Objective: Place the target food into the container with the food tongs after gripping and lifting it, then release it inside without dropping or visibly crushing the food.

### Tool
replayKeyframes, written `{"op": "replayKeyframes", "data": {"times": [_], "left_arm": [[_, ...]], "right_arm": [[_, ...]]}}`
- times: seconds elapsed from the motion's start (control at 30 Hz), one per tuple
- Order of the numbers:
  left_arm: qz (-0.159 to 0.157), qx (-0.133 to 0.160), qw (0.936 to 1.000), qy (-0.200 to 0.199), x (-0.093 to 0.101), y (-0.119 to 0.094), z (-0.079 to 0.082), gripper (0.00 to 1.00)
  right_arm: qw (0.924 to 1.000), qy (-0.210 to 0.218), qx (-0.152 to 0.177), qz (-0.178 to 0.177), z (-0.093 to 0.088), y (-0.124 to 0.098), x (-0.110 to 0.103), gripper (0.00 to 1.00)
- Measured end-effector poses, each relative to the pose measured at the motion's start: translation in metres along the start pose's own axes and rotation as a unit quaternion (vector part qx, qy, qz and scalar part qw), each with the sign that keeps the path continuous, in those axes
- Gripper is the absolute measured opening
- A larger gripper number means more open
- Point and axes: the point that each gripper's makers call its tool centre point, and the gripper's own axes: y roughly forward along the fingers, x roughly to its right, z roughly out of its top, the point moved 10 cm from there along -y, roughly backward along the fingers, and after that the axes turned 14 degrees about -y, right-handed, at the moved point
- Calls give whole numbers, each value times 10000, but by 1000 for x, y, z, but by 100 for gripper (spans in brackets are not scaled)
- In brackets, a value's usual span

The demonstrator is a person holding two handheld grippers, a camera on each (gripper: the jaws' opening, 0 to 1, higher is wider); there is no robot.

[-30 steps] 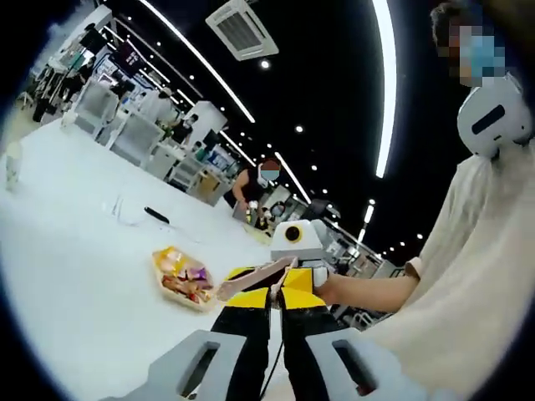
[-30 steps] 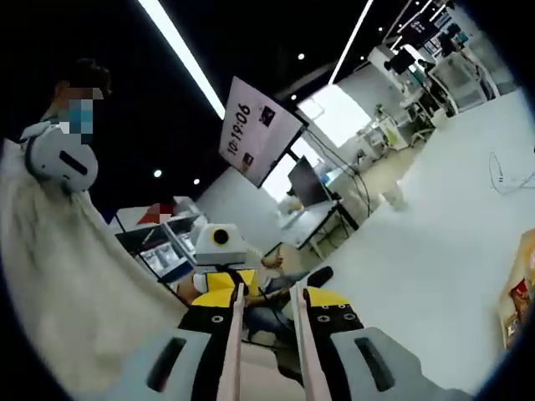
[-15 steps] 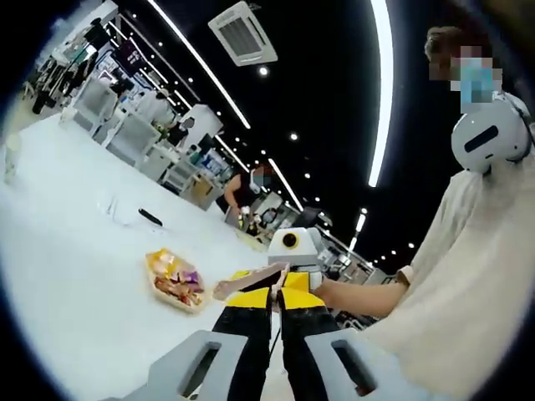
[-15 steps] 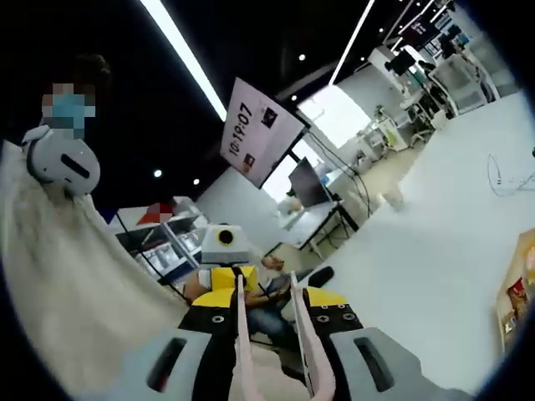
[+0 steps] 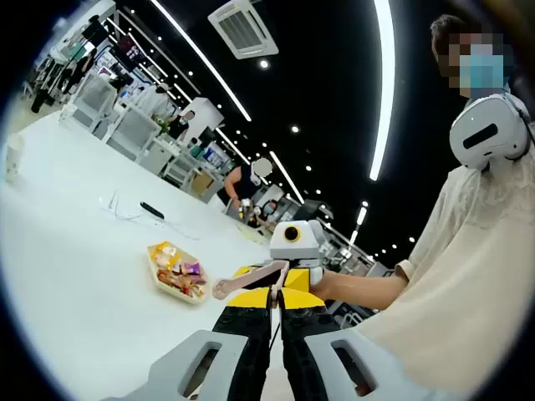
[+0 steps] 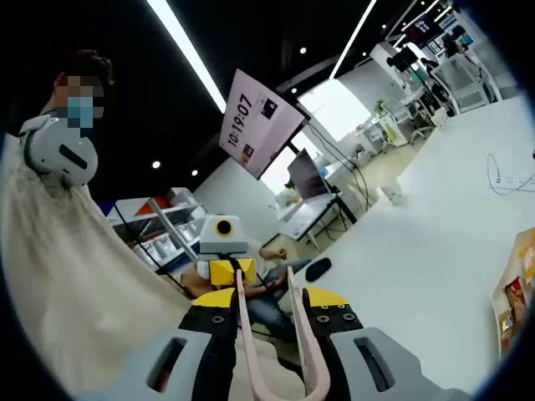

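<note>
The white counter (image 5: 75, 276) is the broadest thing before me, smooth and matte, sweeping from nine o'clock down to six in the left gripper view; in the right gripper view the counter fills the side from two to five o'clock. Next in size is the person (image 5: 468, 276) in a loose cream shirt, at three to five o'clock in the left gripper view and at eight to nine in the right gripper view.

My left gripper (image 5: 274, 313) rises from six o'clock with its black and yellow jaws drawn close together, a thin slit between them; nothing shows gripped there. Just past their tips my right gripper (image 5: 288, 259) faces me, the pale pink tongs (image 5: 251, 278) sticking out of it toward nine o'clock.

In the right gripper view my right gripper (image 6: 272, 330) grasps those tongs (image 6: 272, 351), the two slim, smooth pink arms running up between the jaws with a gap between them. Beyond their tips sits my left gripper (image 6: 224, 259), small and yellow.

The container (image 5: 177, 271), a shallow yellow-rimmed tray, lies on the counter at about eight o'clock, well apart from the tongs, holding mixed food in orange, red and purple. A thin cable (image 5: 125, 210) and a dark pen-like object (image 5: 152, 210) lie beyond it.
</note>
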Motion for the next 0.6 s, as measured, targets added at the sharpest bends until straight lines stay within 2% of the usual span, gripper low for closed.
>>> {"op": "replayKeyframes", "data": {"times": [0.2, 0.6], "left_arm": [[25, 14, 10000, -72, -2, -4, -3, 0], [-56, -183, 9998, -59, -8, 1, -6, 0]], "right_arm": [[9999, -16, -118, 30, -1, -2, 0, 31], [9995, 16, -275, -144, -5, -12, -1, 31]]}}
